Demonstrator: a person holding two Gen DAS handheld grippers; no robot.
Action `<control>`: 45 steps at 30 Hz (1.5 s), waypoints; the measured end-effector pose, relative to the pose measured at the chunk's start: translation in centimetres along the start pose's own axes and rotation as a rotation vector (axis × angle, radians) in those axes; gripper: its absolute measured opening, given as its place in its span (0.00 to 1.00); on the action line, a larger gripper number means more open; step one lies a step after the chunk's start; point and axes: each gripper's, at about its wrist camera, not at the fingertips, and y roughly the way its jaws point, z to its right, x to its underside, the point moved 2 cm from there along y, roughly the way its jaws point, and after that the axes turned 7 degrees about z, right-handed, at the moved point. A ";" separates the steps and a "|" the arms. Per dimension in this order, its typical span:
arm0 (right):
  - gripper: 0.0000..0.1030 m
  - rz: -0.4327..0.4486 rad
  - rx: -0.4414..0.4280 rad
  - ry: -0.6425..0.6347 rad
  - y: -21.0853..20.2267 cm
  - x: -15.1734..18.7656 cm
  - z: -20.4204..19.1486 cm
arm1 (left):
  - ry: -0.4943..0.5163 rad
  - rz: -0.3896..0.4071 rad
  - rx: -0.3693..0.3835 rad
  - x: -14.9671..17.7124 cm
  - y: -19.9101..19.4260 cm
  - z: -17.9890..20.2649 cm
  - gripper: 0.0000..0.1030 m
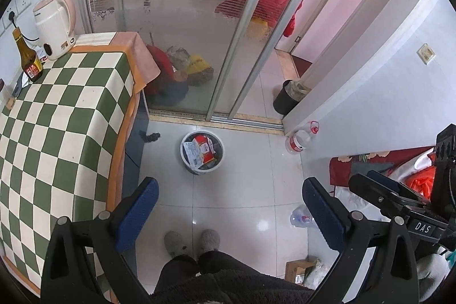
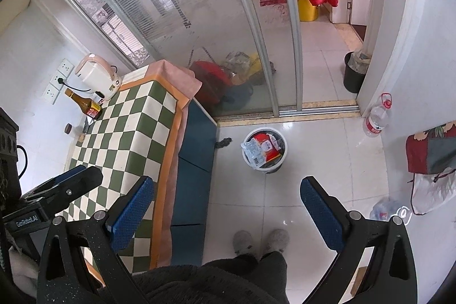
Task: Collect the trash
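A small white trash bin (image 1: 202,152) stands on the tiled floor and holds red and white wrappers; it also shows in the right wrist view (image 2: 264,150). A crushed clear plastic bottle (image 1: 301,217) lies on the floor at the right, also in the right wrist view (image 2: 387,209). My left gripper (image 1: 229,190) is open and empty, held high above the floor near the bin. My right gripper (image 2: 226,188) is open and empty, at a similar height. Each gripper shows at the edge of the other's view.
A table with a green checked cloth (image 1: 57,133) stands at the left, bearing a kettle (image 1: 55,24) and a brown bottle (image 1: 28,59). An upright water bottle (image 2: 376,118) stands by the wall. A black bin (image 2: 353,73) sits beyond the glass sliding door (image 1: 185,19). A cardboard box (image 1: 299,269) lies near my feet.
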 end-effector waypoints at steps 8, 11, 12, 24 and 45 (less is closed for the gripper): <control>1.00 -0.008 -0.009 -0.004 0.2 -0.2 -0.2 | -0.006 0.005 -0.005 0.0 -0.3 0.1 1.00; 1.00 -0.008 -0.010 -0.006 0.2 -0.2 -0.3 | -0.010 0.005 -0.006 0.1 -0.3 0.0 1.00; 1.00 -0.008 -0.011 -0.008 0.2 -0.2 -0.4 | -0.012 0.005 -0.007 0.0 -0.3 0.1 1.00; 1.00 -0.024 -0.025 -0.010 0.6 -0.4 -0.2 | -0.018 0.002 -0.010 0.2 -0.3 0.0 1.00; 1.00 -0.026 -0.033 -0.009 0.6 -0.2 -0.1 | -0.026 0.013 -0.015 0.7 -0.7 0.2 1.00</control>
